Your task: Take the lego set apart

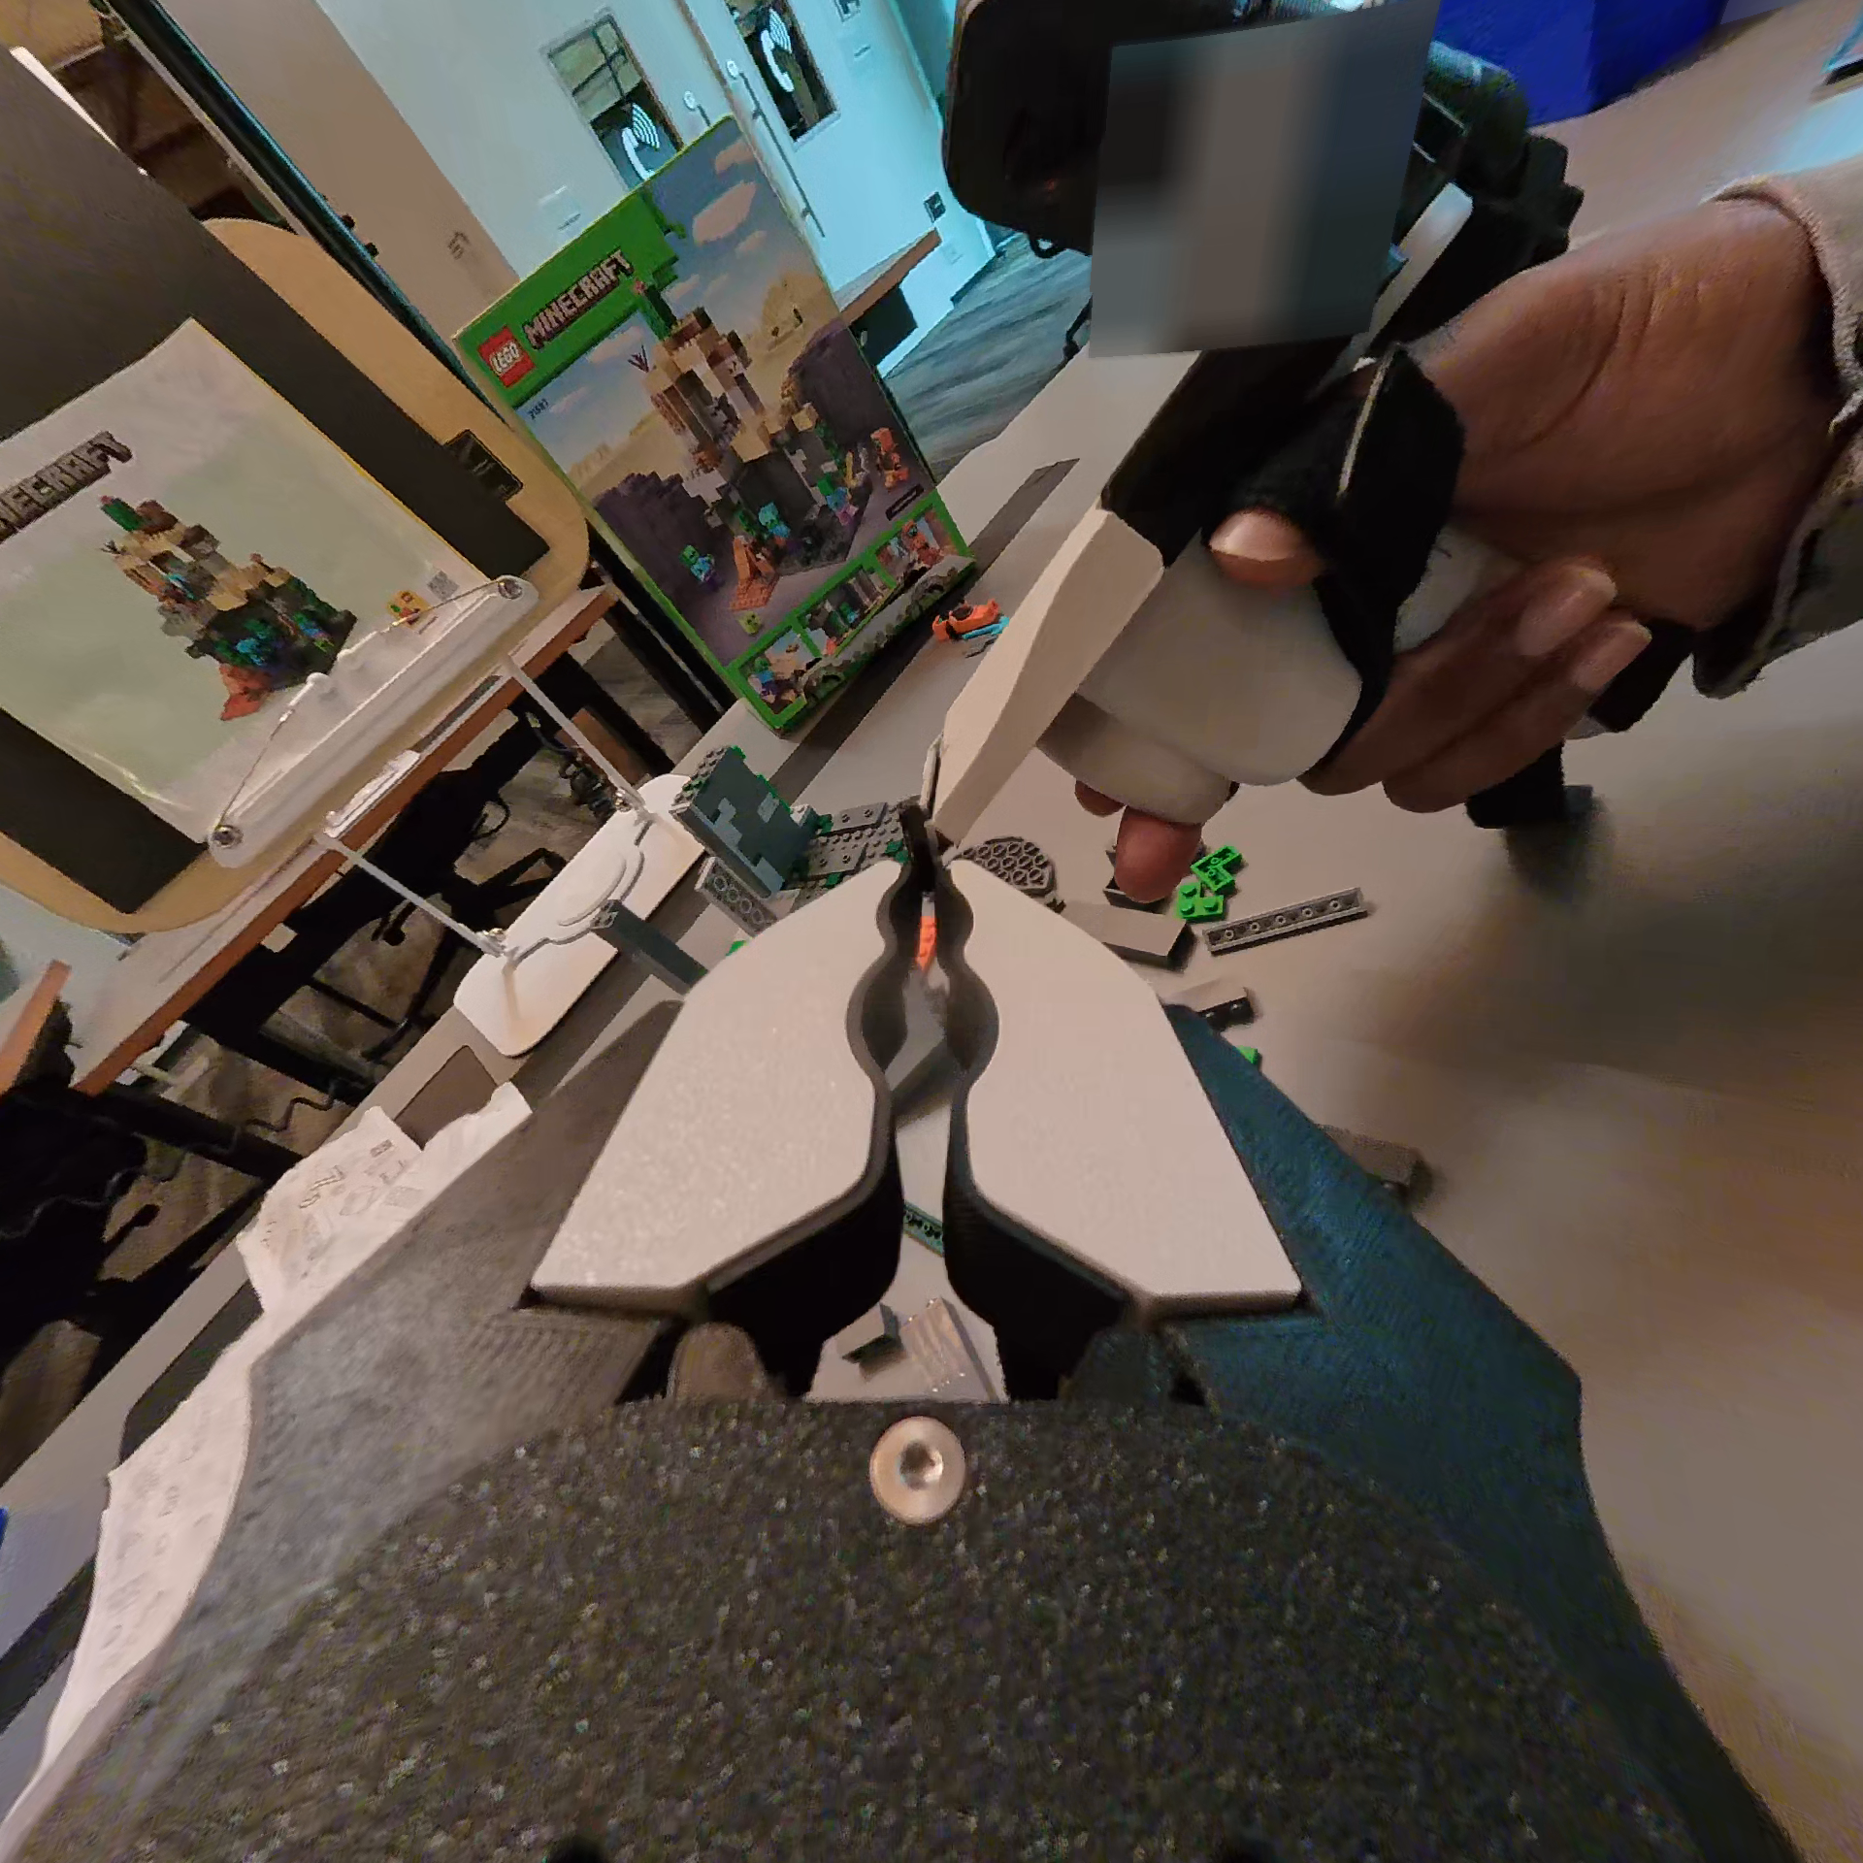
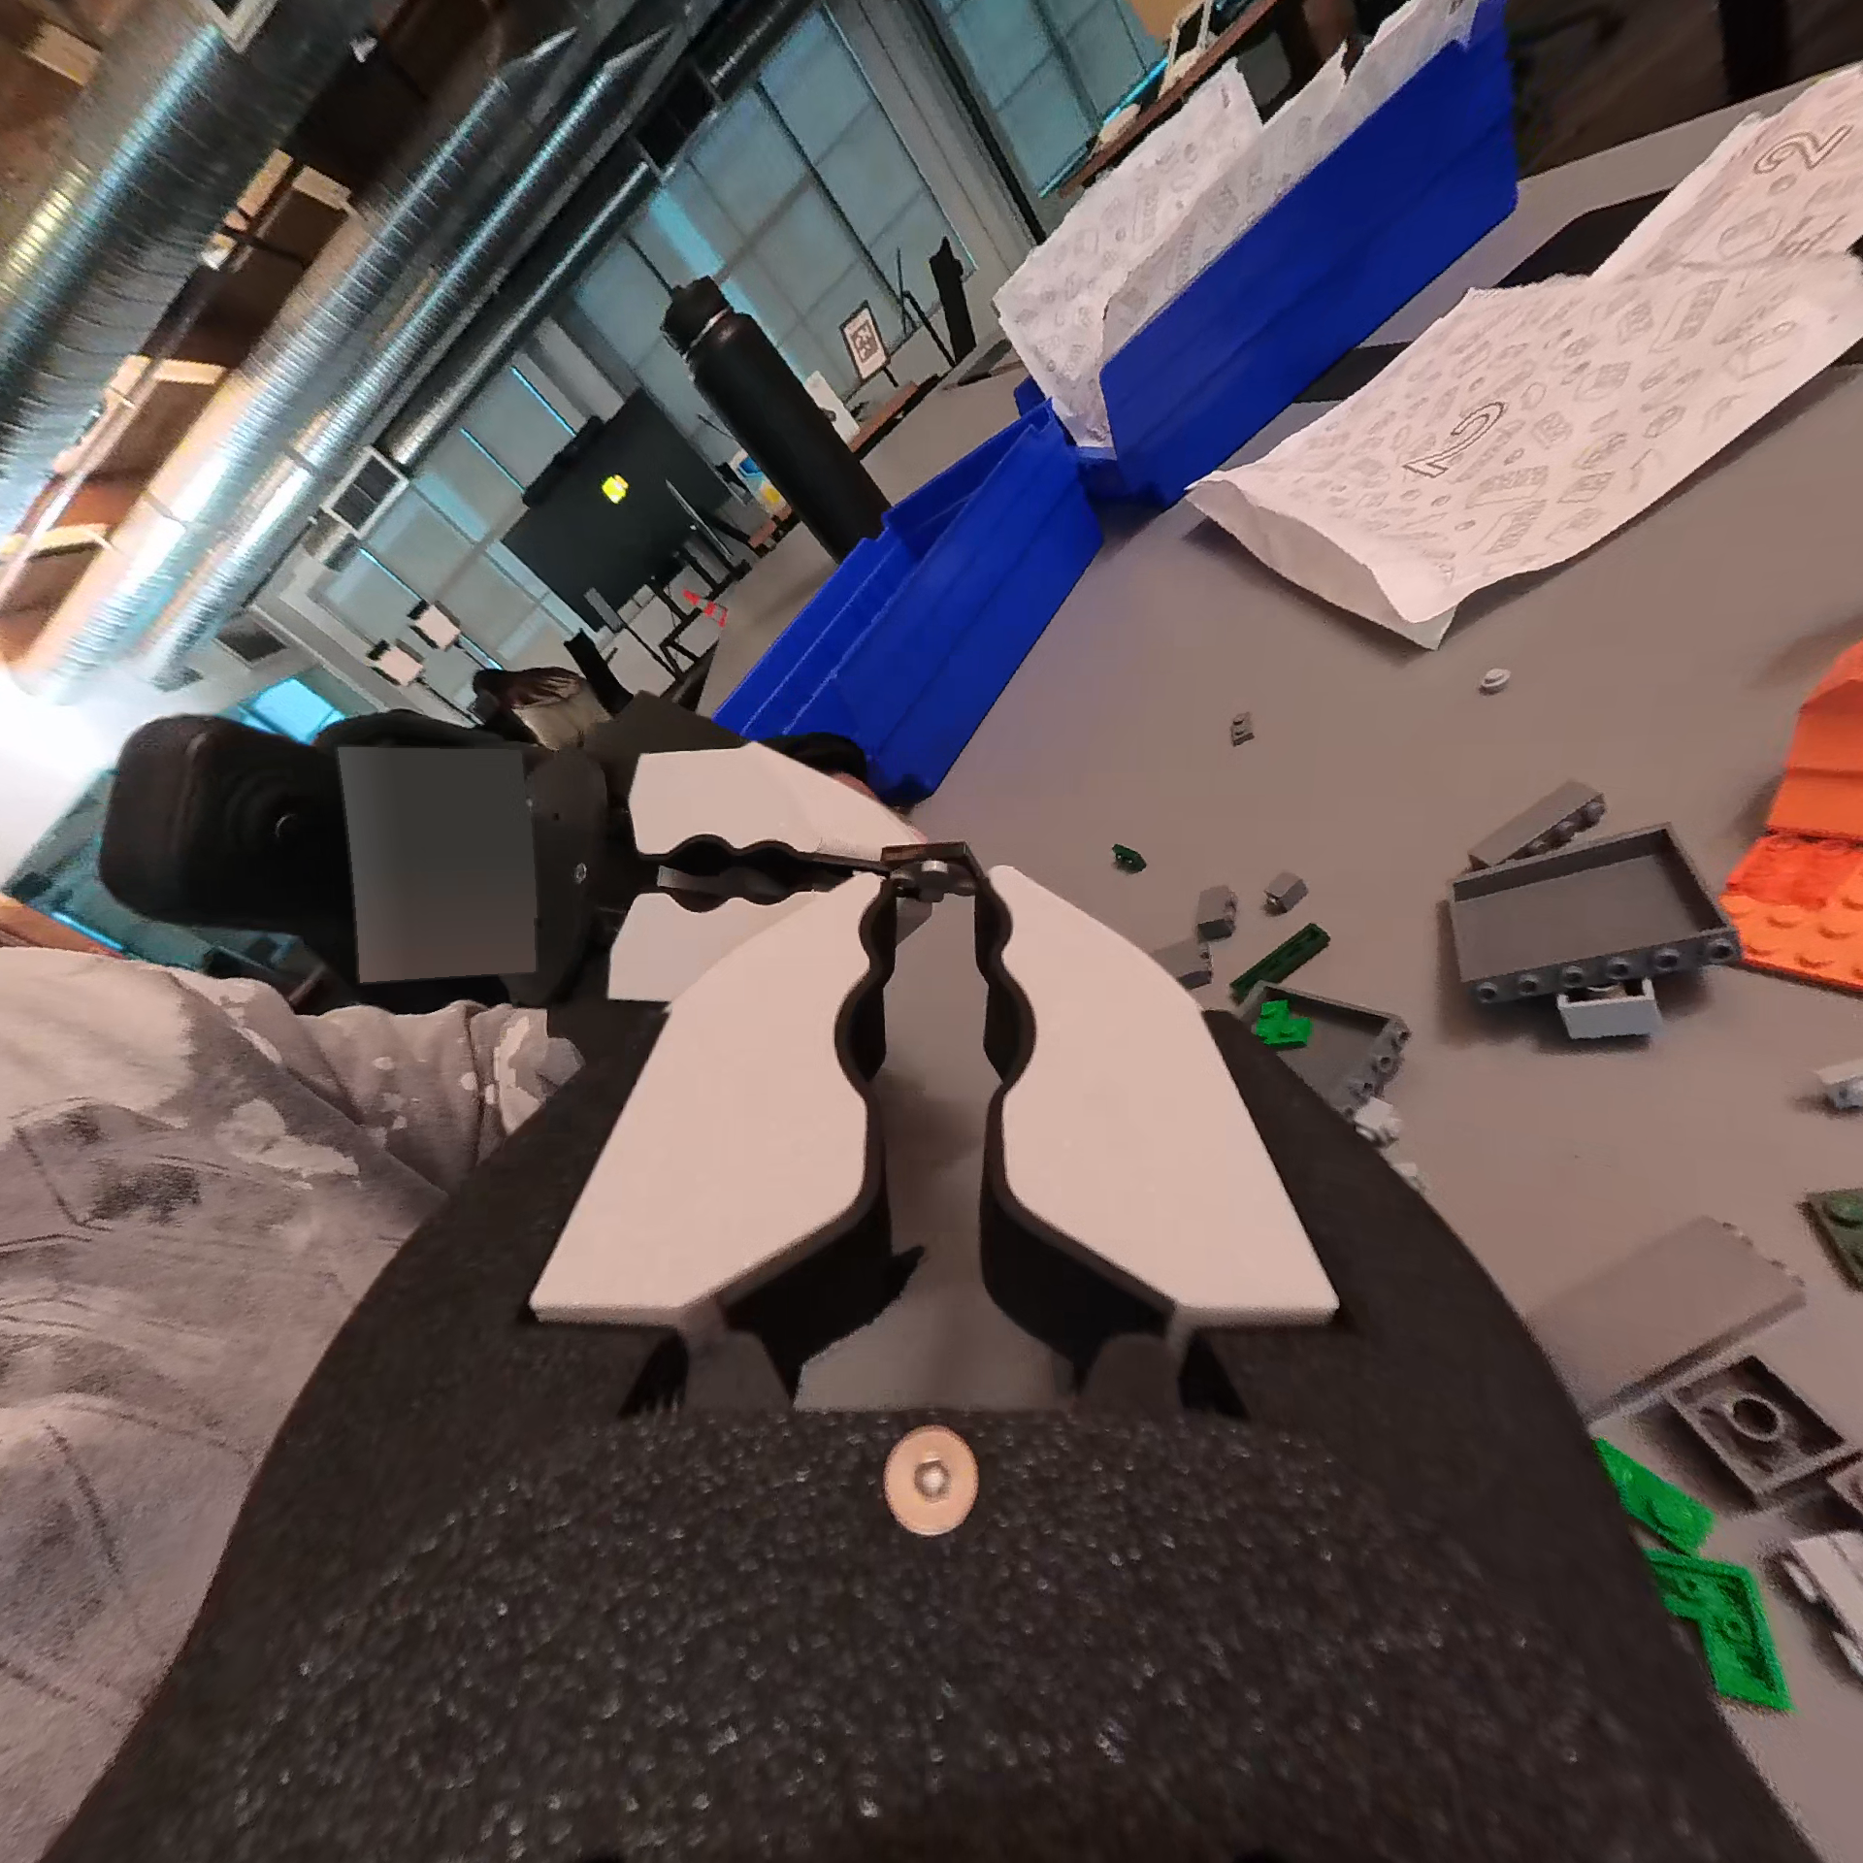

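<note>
Right wrist view, table: a grey table top (image 2: 1159,645) fills the right half, strewn with loose bricks.
Blue bins: two blue plastic bins (image 2: 1190,423) stand at the far edge, one with printed paper bags inside.
Paper bag: a flat white printed bag (image 2: 1512,454) lies beside the bins.
Lego box: in the left wrist view the set's box (image 1: 726,433) stands upright at the table's far side, with an instruction booklet (image 1: 181,565) propped on a white stand (image 1: 565,907) to its left.
Orange piece: an orange build (image 2: 1815,806) sits at the right edge of the right wrist view.
Grey frame: an open grey brick frame (image 2: 1583,907) lies just beside the orange piece.
Green plates: small green plates (image 2: 1714,1613) lie near the lower right corner.
Left gripper (image 1: 922,877): its jaws are pressed nearly together, pinching a thin dark lego piece (image 1: 915,837) at the tips; a bit of orange shows between the fingers lower down.
Right gripper (image 2: 933,882): its jaws stand a little apart, closed on the small grey lego piece (image 2: 927,872) from either side.
Meeting point: both grippers hold the same small piece above the table, tips touching, at roughly a right angle.
Hand: the person's right hand (image 1: 1573,524), in a black strap, grips the right gripper's handle.
</note>
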{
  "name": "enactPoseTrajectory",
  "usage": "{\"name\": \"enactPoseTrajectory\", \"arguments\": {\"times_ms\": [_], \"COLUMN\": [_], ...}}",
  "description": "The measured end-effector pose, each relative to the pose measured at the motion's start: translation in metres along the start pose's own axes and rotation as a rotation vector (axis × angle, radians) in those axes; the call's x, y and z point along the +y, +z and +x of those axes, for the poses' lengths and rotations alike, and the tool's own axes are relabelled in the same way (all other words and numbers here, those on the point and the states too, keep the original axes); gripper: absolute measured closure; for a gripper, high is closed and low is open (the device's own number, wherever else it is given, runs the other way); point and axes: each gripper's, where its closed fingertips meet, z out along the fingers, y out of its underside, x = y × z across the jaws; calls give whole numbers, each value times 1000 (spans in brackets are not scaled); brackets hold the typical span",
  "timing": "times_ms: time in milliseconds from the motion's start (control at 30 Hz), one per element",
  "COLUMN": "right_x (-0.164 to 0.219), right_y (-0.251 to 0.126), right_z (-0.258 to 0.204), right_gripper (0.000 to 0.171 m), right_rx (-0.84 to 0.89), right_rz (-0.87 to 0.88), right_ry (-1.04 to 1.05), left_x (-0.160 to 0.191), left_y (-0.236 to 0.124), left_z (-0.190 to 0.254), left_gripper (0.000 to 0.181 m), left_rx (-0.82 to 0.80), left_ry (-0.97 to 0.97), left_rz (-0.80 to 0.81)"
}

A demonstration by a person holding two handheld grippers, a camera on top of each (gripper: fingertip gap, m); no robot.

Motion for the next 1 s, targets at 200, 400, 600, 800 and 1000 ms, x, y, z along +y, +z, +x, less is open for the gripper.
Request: {"name": "enactPoseTrajectory", "arguments": {"times_ms": [200, 400, 600, 800, 1000], "right_x": [1, -1, 2, 7, 9], "right_y": [1, 0, -1, -1, -2], "right_z": [-3, -3, -5, -3, -2], "right_gripper": [148, 154, 154, 156, 157], "right_rx": [-49, -17, -7, -4, -19], "right_rz": [0, 4, -14, -46, -55], "right_ry": [23, -15, -98, -150, -123], "left_x": [0, -3, -5, -4, -3], "left_y": [1, 1, 0, 1, 2], "left_z": [0, 0, 2, 3, 3], "left_gripper": [178, 178, 178, 178, 178], "left_rx": [-28, -55, -54, -63, -86], "left_ry": [62, 113, 131, 179, 236], "left_rz": [-13, -9, 1, 0, -14]}}
